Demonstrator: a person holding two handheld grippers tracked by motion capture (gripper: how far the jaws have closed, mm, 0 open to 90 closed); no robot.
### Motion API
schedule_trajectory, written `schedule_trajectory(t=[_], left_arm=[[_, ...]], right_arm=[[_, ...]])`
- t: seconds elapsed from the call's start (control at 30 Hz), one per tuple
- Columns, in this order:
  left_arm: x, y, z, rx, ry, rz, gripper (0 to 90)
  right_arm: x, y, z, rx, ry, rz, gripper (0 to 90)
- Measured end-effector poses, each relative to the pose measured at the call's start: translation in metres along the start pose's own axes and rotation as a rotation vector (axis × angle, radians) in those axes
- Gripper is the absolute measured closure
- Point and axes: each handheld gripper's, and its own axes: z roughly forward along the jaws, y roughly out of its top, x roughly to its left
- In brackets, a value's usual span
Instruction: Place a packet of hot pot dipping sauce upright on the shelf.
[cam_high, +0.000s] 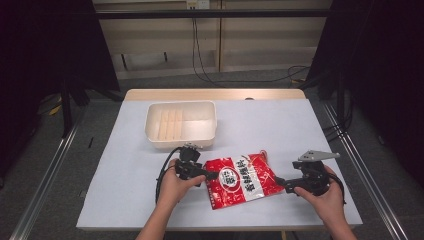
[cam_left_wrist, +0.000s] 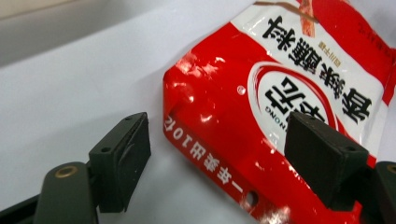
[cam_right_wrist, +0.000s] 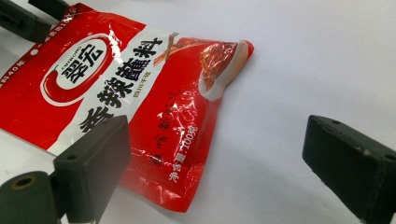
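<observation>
Left hand (cam_high: 172, 187): comes in from the bottom edge of the high view and holds the left gripper (cam_high: 214, 175) low over the table, at the left edge of the packet.
Left gripper jaws: spread wide in the left gripper view (cam_left_wrist: 217, 158), one block beside the packet's near corner, the other over its printed face; nothing is clamped.
Right hand (cam_high: 324, 196): holds the right gripper (cam_high: 278, 181) at the packet's right edge.
Right gripper jaws: wide apart in the right gripper view (cam_right_wrist: 215, 168), one over the packet's corner, the other over bare cloth; nothing is held.
Red seasoning packet (cam_high: 241, 179): lies flat on the white table cover (cam_high: 280, 125), between the two grippers, near the front edge.
White tray (cam_high: 181, 123): farther back, left of centre, apart from the packet.
</observation>
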Motion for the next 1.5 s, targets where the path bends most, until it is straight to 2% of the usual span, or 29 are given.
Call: schedule_trajectory(t=[0.07, 0.17, 0.27, 0.3, 0.37, 0.4, 0.43, 0.47, 0.5, 0.57, 0.73, 0.8, 0.83, 0.9, 0.93, 0.97, 1.03, 1.07, 1.13, 1.27, 1.33, 1.43, 1.5], left_arm=[[0.001, 0.002, 0.003, 0.006, -0.003, 0.013, 22.8], [-0.001, 0.004, 0.004, 0.005, -0.005, 0.009, 25.4], [-0.002, 0.006, 0.005, 0.027, -0.025, 0.007, 28.5], [-0.002, 0.006, 0.005, 0.031, -0.038, -0.01, 30.8], [-0.001, 0.006, 0.004, 0.04, -0.046, -0.009, 34.4], [-0.001, 0.004, 0.004, 0.031, -0.051, -0.013, 35.9], [-0.001, 0.003, 0.003, 0.022, -0.054, -0.034, 37.4], [0.001, 0.003, 0.002, 0.029, -0.063, -0.034, 38.8], [0.001, 0.002, 0.001, 0.016, -0.073, -0.057, 40.3], [0.002, 0.001, -0.001, 0.016, -0.081, -0.066, 43.3], [0.0, -0.003, -0.004, 0.003, -0.103, -0.111, 45.0], [0.002, -0.005, -0.006, 0.004, -0.11, -0.106, 47.4], [0.001, -0.006, -0.006, -0.008, -0.111, -0.123, 48.9], [0.003, -0.007, -0.006, -0.004, -0.113, -0.12, 54.0], [0.005, -0.008, -0.007, 0.017, -0.11, -0.122, 54.8], [0.004, -0.009, -0.007, 0.014, -0.123, -0.153, 54.8], [0.005, -0.011, -0.008, 0.017, -0.132, -0.166, 52.5], [0.005, -0.013, -0.009, 0.03, -0.136, -0.154, 53.7], [0.006, -0.014, -0.008, 0.044, -0.122, -0.144, 62.1], [0.01, -0.011, -0.009, 0.072, -0.128, -0.185, 80.0], [0.012, -0.01, -0.01, 0.087, -0.133, -0.178, 83.2], [0.009, -0.003, -0.011, 0.063, -0.117, -0.199, 86.9], [0.011, 0.001, -0.013, 0.055, -0.112, -0.196, 89.4]], right_arm=[[0.0, 0.0, 0.0, 0.001, 0.002, -0.001, 7.9], [-0.001, 0.0, 0.0, -0.002, 0.004, -0.007, 7.9], [-0.001, 0.0, -0.002, 0.002, 0.004, 0.007, 7.9], [-0.001, 0.0, -0.002, 0.002, 0.003, 0.007, 7.9], [-0.002, -0.001, -0.002, -0.005, 0.006, 0.005, 7.9], [-0.002, -0.001, -0.002, -0.003, 0.004, 0.005, 7.9], [-0.003, -0.001, -0.002, -0.003, 0.006, 0.008, 7.9], [-0.003, -0.001, -0.002, -0.004, 0.006, 0.006, 7.9], [-0.003, -0.001, -0.002, -0.005, 0.005, 0.006, 7.9], [-0.003, -0.001, -0.002, -0.004, 0.008, 0.006, 8.0], [-0.001, 0.0, -0.001, -0.002, 0.009, 0.003, 8.0], [0.0, 0.0, 0.0, 0.0, 0.007, 0.001, 7.9], [0.0, 0.0, 0.0, 0.001, 0.007, 0.005, 8.0], [0.0, 0.0, 0.0, 0.002, 0.005, -0.001, 8.0], [0.0, 0.0, 0.0, 0.004, 0.006, 0.001, 7.9], [0.0, 0.0, 0.0, 0.001, 0.008, 0.0, 8.0], [0.0, 0.0, 0.0, 0.0, 0.007, 0.0, 7.9], [0.0, 0.0, 0.0, -0.002, 0.007, 0.0, 8.0], [0.0, 0.0, 0.0, -0.001, 0.006, 0.001, 8.0], [0.0, 0.0, 0.0, 0.003, 0.005, 0.001, 8.0], [0.001, 0.001, 0.001, 0.005, 0.008, 0.0, 8.0], [0.001, 0.001, 0.002, 0.002, 0.01, -0.003, 8.0], [0.001, 0.0, 0.003, 0.006, 0.01, -0.004, 8.0]])
